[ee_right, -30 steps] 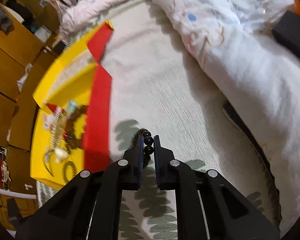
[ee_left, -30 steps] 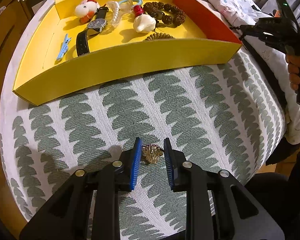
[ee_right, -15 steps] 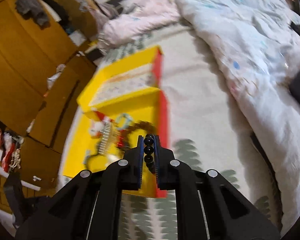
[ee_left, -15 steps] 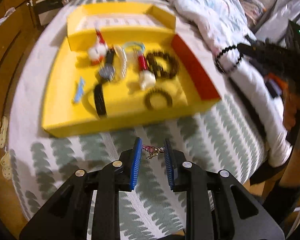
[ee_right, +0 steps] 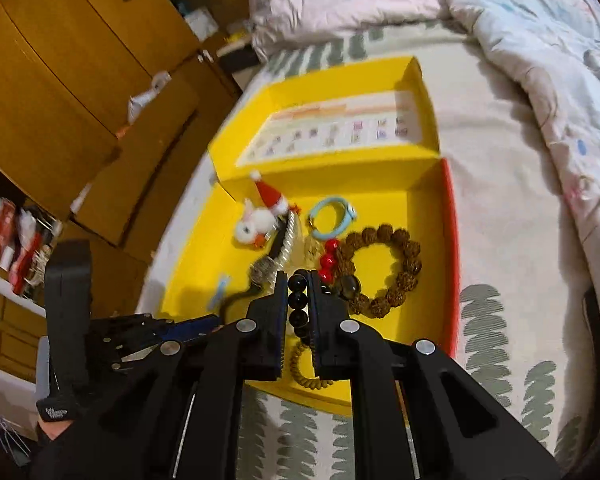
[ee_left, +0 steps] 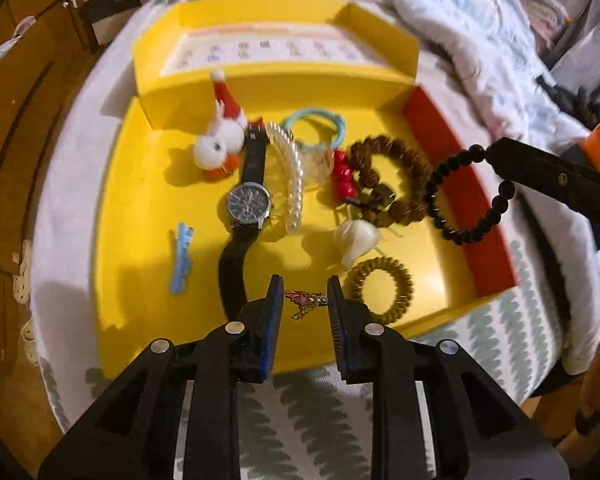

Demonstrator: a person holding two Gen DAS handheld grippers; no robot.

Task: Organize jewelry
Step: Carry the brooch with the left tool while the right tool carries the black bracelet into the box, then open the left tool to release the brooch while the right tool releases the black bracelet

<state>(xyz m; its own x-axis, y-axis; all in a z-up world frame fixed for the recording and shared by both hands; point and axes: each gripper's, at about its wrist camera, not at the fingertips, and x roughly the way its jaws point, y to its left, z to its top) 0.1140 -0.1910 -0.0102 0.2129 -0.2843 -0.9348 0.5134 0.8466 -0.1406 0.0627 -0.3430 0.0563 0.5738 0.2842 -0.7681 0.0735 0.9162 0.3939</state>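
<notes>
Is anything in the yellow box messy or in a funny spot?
The jewelry in the yellow box is jumbled: the pearl strand lies partly across the watch, and the red beads crowd the brown bracelet.

bare yellow tray floor (ee_left: 140, 200) at left, watch (ee_left: 247, 204), brown bead bracelet (ee_left: 396, 184) crowding centre and right

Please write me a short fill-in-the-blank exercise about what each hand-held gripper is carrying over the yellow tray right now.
1. The right hand-held gripper is shut on a bracelet of round ____ beads.
2. The left hand-held gripper pinches a small gold-and-pink charm above the ____ cardboard tray.
3. The tray's right-hand wall is coloured ____.
4. The black-strapped wristwatch lies ____ the tray.

Missing words: black; yellow; red; inside
</notes>
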